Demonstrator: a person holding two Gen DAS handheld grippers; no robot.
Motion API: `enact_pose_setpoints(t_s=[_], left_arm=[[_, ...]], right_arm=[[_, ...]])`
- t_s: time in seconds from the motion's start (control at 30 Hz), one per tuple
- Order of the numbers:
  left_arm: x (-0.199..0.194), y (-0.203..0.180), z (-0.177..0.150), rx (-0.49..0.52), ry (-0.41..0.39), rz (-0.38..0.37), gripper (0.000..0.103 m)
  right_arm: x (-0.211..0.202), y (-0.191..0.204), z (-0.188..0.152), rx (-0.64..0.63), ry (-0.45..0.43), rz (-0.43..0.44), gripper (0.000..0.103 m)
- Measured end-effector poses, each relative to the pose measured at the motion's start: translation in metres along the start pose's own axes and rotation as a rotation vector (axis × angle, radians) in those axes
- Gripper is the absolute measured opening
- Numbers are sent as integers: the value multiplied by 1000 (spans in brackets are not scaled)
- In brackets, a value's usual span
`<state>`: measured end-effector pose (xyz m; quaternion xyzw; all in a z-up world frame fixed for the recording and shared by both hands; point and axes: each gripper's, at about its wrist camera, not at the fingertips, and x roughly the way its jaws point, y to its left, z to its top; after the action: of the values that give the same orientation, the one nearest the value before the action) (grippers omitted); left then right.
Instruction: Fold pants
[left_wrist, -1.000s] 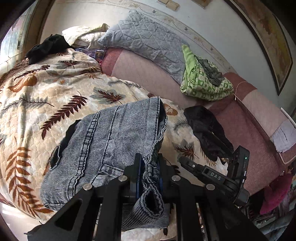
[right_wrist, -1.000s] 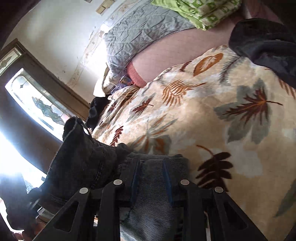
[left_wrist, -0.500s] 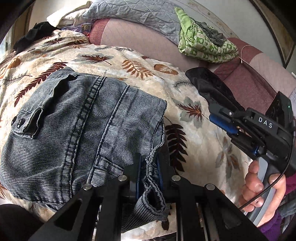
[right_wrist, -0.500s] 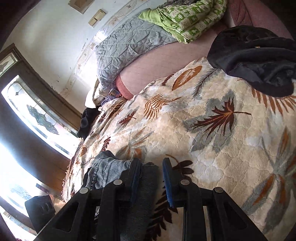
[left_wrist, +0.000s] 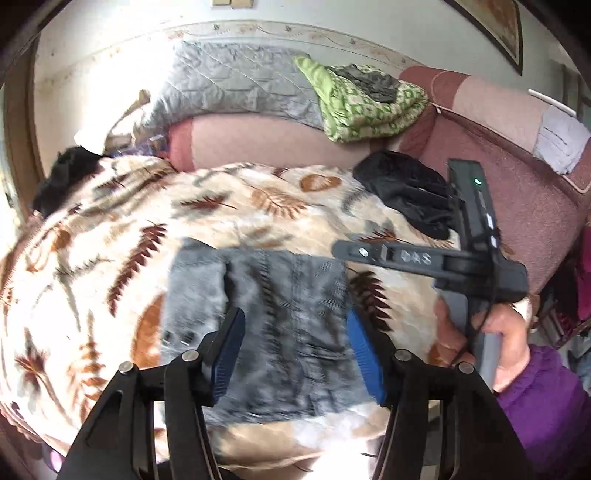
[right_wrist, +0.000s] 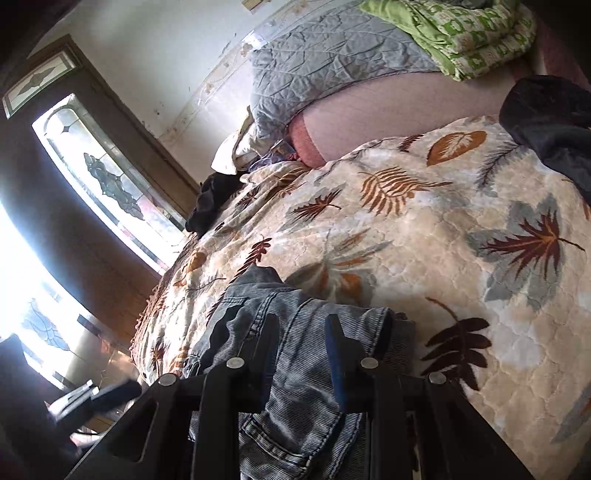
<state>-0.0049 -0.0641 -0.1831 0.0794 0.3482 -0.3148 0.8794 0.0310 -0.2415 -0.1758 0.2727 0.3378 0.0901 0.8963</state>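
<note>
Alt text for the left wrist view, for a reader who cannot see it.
The left gripper, its jaws just opened, hangs over folded grey jeans lying on a leaf-print blanket, with nothing pinched between its blue pads. At right, a hand in a purple sleeve holds the right gripper.

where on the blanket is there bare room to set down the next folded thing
Free: the blanket left of the jeans, up to the black cloth at the far left corner; also the strip between the jeans and the pink cushion. Crowded: right of the jeans, where the right gripper and a black garment sit.
</note>
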Motion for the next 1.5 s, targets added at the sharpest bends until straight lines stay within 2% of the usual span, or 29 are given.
enact_pose_setpoints(t_s=[0.07,0.13,0.23,0.37,0.43,0.53,0.7,0.8,0.9,1.03,1.1,1.27,1.37,1.43,1.5], left_arm=[[15,30,13,-33,17,71,59],[37,60,23,-97,63,91,59],[78,85,29,-146,135,123,59],[121,88,19,-119,207,168,59],[140,88,10,-110,273,184,59],[152,88,3,-109,290,201,60],[168,92,0,-122,325,234,69],[164,105,-2,-217,345,181,71],[139,113,-3,-276,325,152,71],[90,105,-8,-245,253,126,71],[71,97,-15,-224,248,110,71],[66,83,-43,-207,348,109,71],[73,87,-56,-243,373,99,72],[81,88,-61,-257,403,95,73],[86,87,-64,-254,413,108,76]], right_arm=[[14,11,-2,-19,21,4,27],[29,20,-5,-32,40,-2,27],[50,22,-9,-28,69,-62,27],[65,15,-10,-28,83,-129,28],[69,12,-11,-40,102,-171,28],[84,-2,-15,-21,185,-223,30],[89,-5,-17,-46,193,-241,34],[84,-5,-17,-38,180,-222,34],[65,-3,-17,-8,153,-183,36],[29,17,-27,-96,108,-156,36],[16,28,-34,-126,104,-125,36],[8,41,-58,-183,136,-142,36],[19,35,-75,-159,208,-171,36],[28,36,-86,-196,246,-207,36],[32,38,-94,-248,242,-237,37]])
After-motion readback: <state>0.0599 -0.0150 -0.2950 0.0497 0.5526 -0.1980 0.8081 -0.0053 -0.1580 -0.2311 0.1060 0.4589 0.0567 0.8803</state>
